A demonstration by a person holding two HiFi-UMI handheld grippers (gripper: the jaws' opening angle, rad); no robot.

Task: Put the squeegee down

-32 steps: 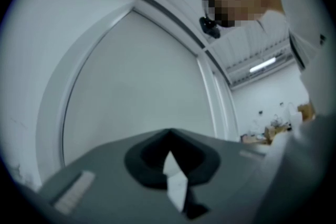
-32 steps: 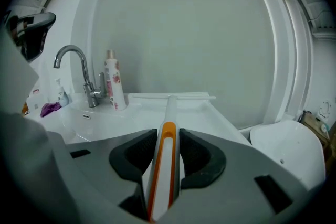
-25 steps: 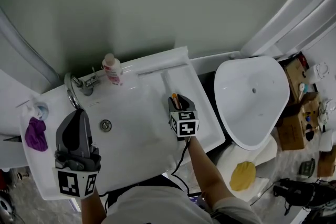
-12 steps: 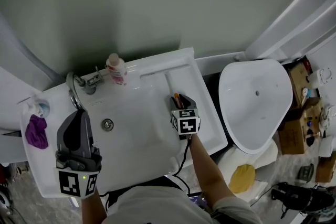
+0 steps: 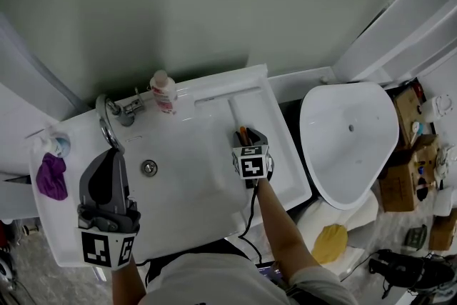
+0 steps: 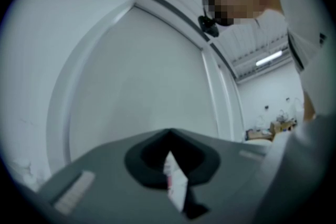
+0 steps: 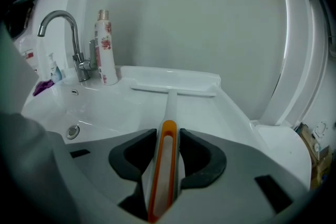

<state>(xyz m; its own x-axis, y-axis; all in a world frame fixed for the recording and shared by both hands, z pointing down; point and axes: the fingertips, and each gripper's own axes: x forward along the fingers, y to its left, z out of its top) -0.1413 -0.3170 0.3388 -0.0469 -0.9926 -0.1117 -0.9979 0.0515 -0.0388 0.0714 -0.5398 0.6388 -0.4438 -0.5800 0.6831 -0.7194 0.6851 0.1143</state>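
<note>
The washbasin (image 5: 178,189) fills the middle of my head view. Its bowl holds only the drain (image 5: 148,168), and the curved tap (image 5: 108,121) stands at its back left. To its right sits the white toilet (image 5: 348,143) with the lid down. Beyond that are open cardboard boxes (image 5: 400,175) with small items inside that I cannot make out.

The squeegee (image 7: 170,97) lies along the flat right-hand shelf of the basin. Its long axis runs from the wall toward me, with the blade end pointing at the wall. The blade sits crosswise at the far end of the shelf and appears to rest on it.

My right gripper (image 7: 168,136) is clamped on the orange-inlaid handle, with a dark pad against each side. My left gripper (image 6: 169,136) hangs over the basin's front left corner, tilted upward. Its jaws are pressed together. A narrow white sliver with a reddish mark shows at the seam, and I cannot tell what it is.

A white bottle with a pink flowered label (image 5: 163,91) stands upright just right of the tap. A purple cloth (image 5: 51,177) lies on the left counter, with a small bottle (image 5: 56,146) just behind it.
</note>
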